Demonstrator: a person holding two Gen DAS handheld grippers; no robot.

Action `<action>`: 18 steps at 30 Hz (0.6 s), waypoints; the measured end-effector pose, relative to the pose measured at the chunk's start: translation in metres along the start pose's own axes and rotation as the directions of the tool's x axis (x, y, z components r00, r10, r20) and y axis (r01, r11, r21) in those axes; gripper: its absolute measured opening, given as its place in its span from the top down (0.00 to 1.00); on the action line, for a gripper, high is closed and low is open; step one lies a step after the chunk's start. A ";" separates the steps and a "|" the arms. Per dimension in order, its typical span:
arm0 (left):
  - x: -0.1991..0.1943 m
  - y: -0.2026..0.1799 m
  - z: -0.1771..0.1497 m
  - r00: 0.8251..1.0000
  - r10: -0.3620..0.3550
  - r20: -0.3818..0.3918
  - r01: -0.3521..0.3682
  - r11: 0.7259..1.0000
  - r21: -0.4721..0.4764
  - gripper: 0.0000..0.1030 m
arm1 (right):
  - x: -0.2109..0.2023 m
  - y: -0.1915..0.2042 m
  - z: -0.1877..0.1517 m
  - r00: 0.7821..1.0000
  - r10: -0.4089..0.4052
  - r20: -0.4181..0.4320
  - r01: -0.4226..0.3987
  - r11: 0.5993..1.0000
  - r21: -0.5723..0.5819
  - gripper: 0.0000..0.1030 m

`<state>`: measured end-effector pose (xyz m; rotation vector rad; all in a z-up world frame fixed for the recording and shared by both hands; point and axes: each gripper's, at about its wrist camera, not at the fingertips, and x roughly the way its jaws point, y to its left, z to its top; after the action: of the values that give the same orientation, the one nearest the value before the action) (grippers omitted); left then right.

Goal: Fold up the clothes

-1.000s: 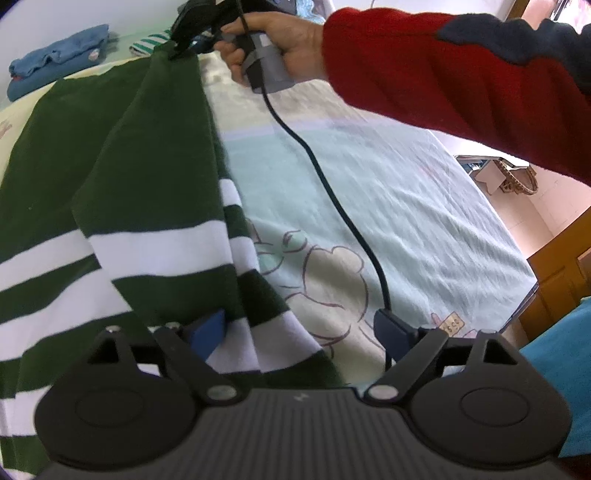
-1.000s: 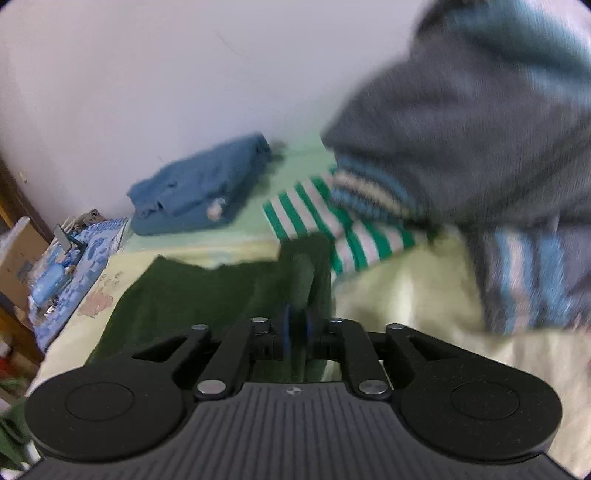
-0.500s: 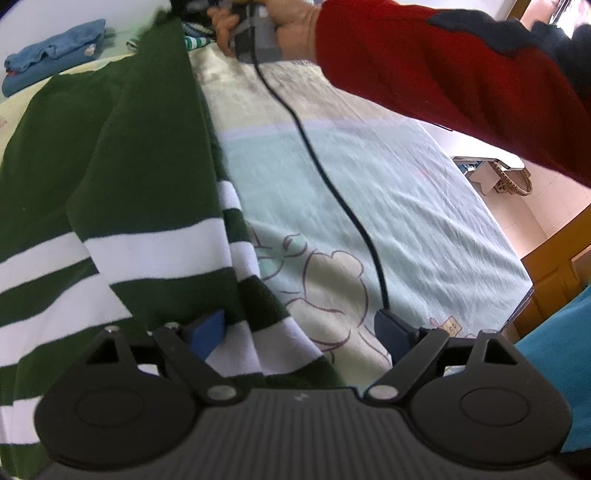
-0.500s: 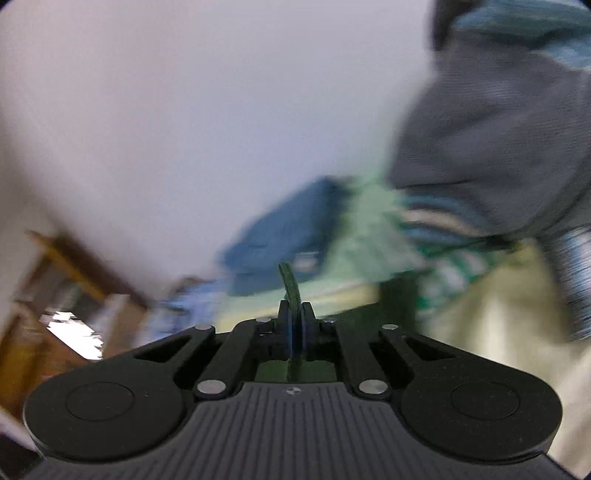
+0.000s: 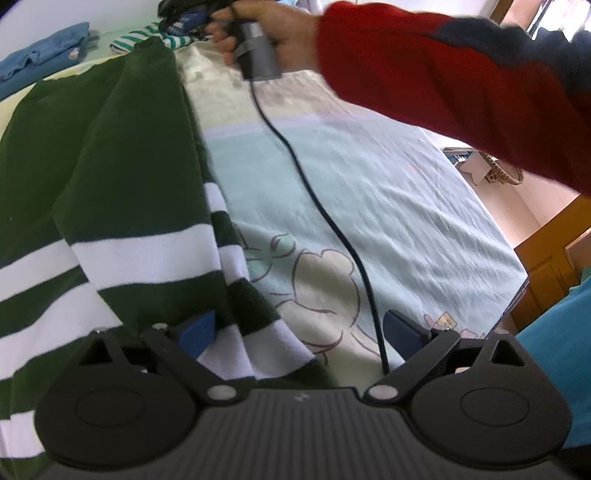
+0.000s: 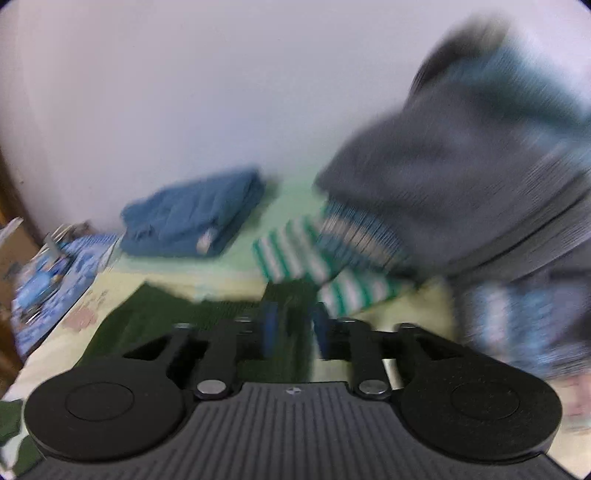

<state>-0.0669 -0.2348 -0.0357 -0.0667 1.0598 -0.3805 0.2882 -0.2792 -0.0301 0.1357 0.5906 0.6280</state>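
Note:
A dark green garment (image 5: 122, 166) with white stripes lies lengthwise on the pale bed sheet (image 5: 388, 206), its long edge folded over. My left gripper (image 5: 299, 332) hovers over the near striped hem, jaws wide and still opening. The hem lies beside the left finger, not pinched. A hand in a red sleeve (image 5: 461, 85) holds my right gripper (image 5: 184, 18) at the garment's far end. In the blurred right wrist view that gripper (image 6: 293, 328) has its jaws opening, with the green cloth (image 6: 291, 314) loose between the parted pads.
A folded blue garment (image 6: 192, 218) lies by the wall. A green-and-white striped garment (image 6: 295, 254) and a grey and blue pile (image 6: 461, 184) sit right beyond the green cloth. A black cable (image 5: 332, 221) crosses the sheet. Wooden furniture (image 5: 546, 266) stands past the bed's right edge.
The right gripper, shut on the garment's far edge and lifted half a second ago, has parted its jaws and the edge has dropped to the bed. The left gripper stayed put.

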 end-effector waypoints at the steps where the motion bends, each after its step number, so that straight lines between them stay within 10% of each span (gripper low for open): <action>1: -0.001 0.000 0.001 1.000 -0.004 0.000 0.004 1.000 -0.001 0.08 | -0.010 0.000 -0.001 1.000 0.015 0.000 -0.015 1.000 -0.006 0.62; 5: -0.009 0.014 0.005 0.998 -0.050 0.026 0.052 0.997 -0.055 0.16 | -0.028 0.008 -0.017 0.974 0.166 -0.155 -0.173 0.984 -0.033 0.69; 12: -0.001 0.016 0.008 0.997 -0.074 0.032 0.076 0.995 -0.068 0.12 | 0.001 0.015 -0.030 0.966 0.014 -0.259 -0.025 0.999 -0.038 0.71; 18: -0.018 0.013 -0.001 0.995 -0.091 0.029 0.091 0.996 -0.009 0.17 | -0.052 0.025 -0.044 0.954 0.116 -0.277 -0.131 0.991 -0.036 0.70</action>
<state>-0.0718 -0.2169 -0.0240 -0.1298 1.0328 -0.4553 0.2170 -0.2921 -0.0340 0.0345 0.8373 0.7907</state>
